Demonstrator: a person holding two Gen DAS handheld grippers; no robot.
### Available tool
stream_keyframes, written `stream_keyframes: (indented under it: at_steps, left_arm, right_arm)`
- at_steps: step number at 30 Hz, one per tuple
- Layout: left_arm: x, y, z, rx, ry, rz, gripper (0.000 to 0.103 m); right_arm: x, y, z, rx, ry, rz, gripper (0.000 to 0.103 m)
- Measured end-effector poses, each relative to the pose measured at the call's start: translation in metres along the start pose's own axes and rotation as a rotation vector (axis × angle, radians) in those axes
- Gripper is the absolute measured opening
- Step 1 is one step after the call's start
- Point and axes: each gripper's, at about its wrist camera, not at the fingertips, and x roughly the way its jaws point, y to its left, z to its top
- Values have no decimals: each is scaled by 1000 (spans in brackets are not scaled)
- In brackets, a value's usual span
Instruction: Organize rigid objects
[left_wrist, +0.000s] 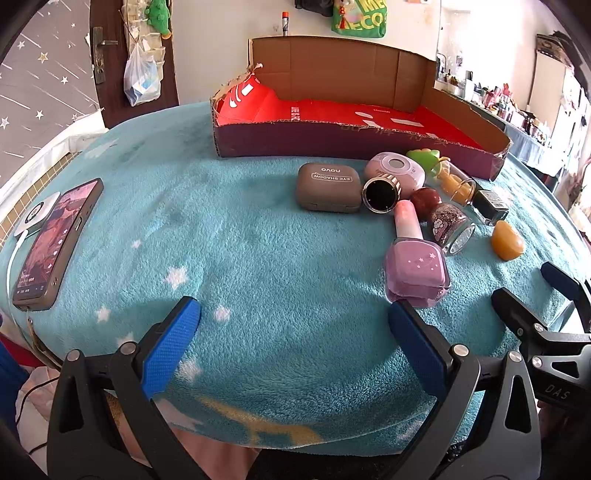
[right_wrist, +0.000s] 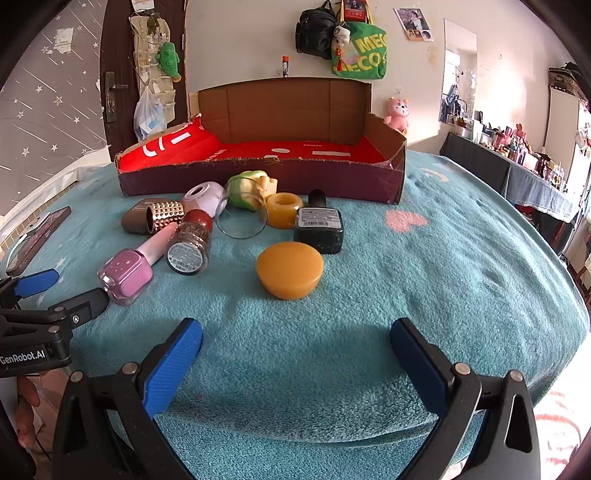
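Both grippers hover over the blue blanket (right_wrist: 461, 258) with their jaws spread wide and nothing between them. The right gripper (right_wrist: 295, 354) faces an orange puck (right_wrist: 290, 269), which lies straight ahead of its fingers, roughly centred on the gap and well short of the pads, flat face up; being round, it offers no long axis to line up with. Past it, further from the fingers, a dark square bottle (right_wrist: 319, 229) lies with its cap pointing away toward the cardboard box (right_wrist: 258, 177), whose red floor looks bare. The left gripper (left_wrist: 293, 339) has open blanket between its pads; the nearest piece, a pink polish bottle (left_wrist: 415, 266), lies just ahead of its right finger (left_wrist: 417, 347), long axis running away from the fingers with the cap at the far end. A glitter jar (left_wrist: 448, 221) lies next to that bottle. By position, the right hand seems better placed for the puck, needing only a straight push forward before closing, while the left hand would have to shift rightward to straddle the polish bottle.
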Motion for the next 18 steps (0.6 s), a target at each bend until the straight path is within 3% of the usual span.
stream_keyframes:
  at_steps: [18]
  left_arm:
    - [1, 2, 1, 18, 11, -9, 103]
  right_arm:
    - [-1, -2, -1, 10, 2, -2, 103]
